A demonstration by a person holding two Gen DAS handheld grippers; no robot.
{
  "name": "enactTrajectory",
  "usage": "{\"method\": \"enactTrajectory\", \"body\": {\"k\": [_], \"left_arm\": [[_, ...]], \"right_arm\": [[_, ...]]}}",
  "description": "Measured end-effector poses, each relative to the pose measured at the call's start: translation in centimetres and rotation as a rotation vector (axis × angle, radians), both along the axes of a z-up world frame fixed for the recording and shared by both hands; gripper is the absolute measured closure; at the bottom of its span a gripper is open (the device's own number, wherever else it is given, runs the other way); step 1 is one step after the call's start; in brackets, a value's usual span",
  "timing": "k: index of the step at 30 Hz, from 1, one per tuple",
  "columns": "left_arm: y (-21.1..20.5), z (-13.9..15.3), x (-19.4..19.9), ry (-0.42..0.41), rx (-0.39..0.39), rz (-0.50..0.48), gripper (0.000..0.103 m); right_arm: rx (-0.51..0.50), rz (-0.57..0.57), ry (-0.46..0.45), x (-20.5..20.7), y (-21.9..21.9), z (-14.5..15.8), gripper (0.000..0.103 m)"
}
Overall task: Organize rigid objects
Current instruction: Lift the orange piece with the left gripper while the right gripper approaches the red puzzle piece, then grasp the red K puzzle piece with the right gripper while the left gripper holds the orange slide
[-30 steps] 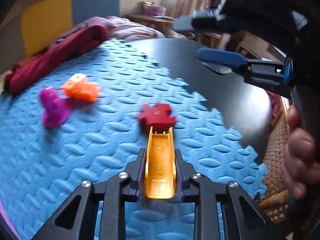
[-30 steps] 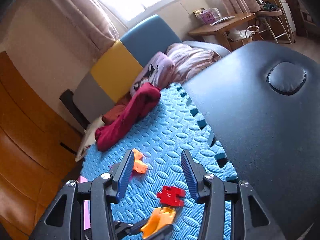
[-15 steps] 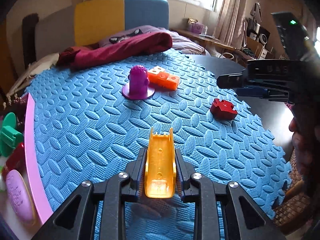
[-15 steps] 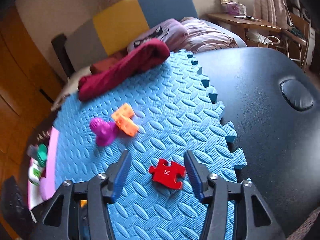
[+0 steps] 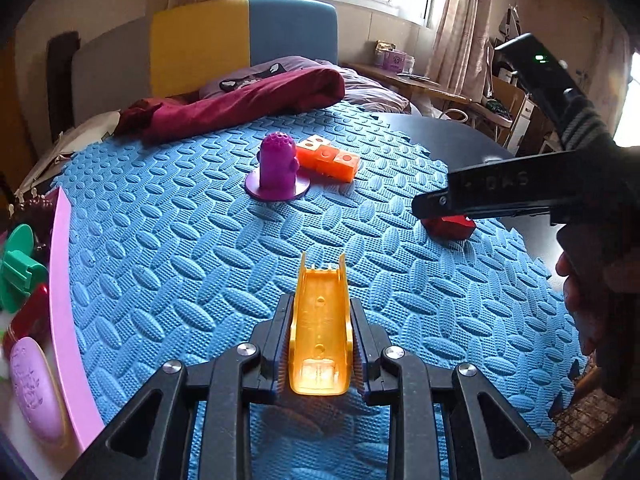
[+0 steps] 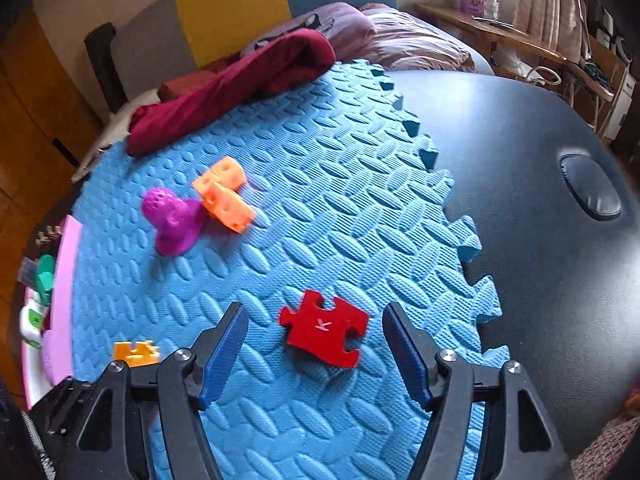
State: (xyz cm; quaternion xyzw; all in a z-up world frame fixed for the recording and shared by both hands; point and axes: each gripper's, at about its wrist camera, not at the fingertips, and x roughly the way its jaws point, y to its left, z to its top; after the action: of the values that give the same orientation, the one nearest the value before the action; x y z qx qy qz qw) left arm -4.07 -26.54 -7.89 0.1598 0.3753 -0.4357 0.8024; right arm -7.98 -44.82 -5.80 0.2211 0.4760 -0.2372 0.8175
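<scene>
The red puzzle piece [image 6: 324, 328] lies flat on the blue mat [image 6: 320, 200], between the right gripper [image 6: 316, 350]'s spread jaws, which have just been opening and touch nothing. A white "K" marks it. The left gripper [image 5: 320, 344] is clamped on an orange chute [image 5: 321, 328].

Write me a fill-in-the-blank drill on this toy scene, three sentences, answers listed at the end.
1. The left gripper is shut on a yellow-orange ____-shaped piece.
2. The red puzzle piece lies flat on the blue foam mat, between the open fingers of the ____ gripper.
3. The purple toy stands upright right beside the ____ block.

Missing words: channel; right; orange
</scene>
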Motion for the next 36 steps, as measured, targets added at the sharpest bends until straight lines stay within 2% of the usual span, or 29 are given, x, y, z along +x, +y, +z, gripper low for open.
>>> {"method": "enactTrajectory", "body": {"k": [1,3,9,12,19,22,36], "left_arm": [[-0.6,-0.2,-0.1,-0.004,0.005,0.0,0.076],[-0.6,-0.3,-0.1,-0.01,0.007,0.0,0.076],[-0.7,-0.3,0.0,-0.011,0.003,0.001,0.076],[-0.5,-0.3,0.3,0.01,-0.014,0.002,0.076],[-0.2,-0.2,0.3,0.035,-0.031,0.006,0.076],[-0.2,-0.2,0.3,0.036,-0.036,0.008,0.077],[-0.1,0.2,-0.4,0.022,-0.008,0.053,0.077]], "right_arm": [[-0.009,0.009,0.016,0.2,0.1,-0.2,0.032],[-0.092,0.048,0.058,0.7,1.1,-0.3,0.056],[-0.083,0.168,0.043,2.0,2.7,-0.2,0.055],[-0.109,0.233,0.068,3.6,3.3,-0.1,0.055],[-0.108,0.362,0.06,5.5,3.0,-0.6,0.053],[-0.121,0.374,0.015,4.9,2.8,-0.7,0.052],[-0.128,0.375,0.015,5.0,2.8,-0.8,0.052]]}}
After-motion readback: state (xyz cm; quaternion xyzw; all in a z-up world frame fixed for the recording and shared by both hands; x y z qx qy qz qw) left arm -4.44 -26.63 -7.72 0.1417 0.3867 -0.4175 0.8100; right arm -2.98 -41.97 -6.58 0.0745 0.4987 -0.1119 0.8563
